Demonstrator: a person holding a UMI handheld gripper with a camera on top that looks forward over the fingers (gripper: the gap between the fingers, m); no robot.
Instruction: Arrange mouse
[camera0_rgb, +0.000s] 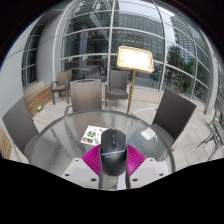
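Note:
A black computer mouse (112, 157) sits between my gripper's fingers, its front pointing away from me. My gripper (112, 148) is shut on it: the magenta pads (93, 160) press on both of its sides with no gap showing. The mouse is over the near part of a round glass table (60, 140). I cannot tell whether it rests on the glass or hangs just above it.
A small green-and-white card (93, 133) lies on the glass just beyond the left finger, and a white sheet (148, 134) beyond the right one. Grey chairs (87, 96) (173, 115) ring the table. A floor lamp (134, 60) stands beyond, before tall windows.

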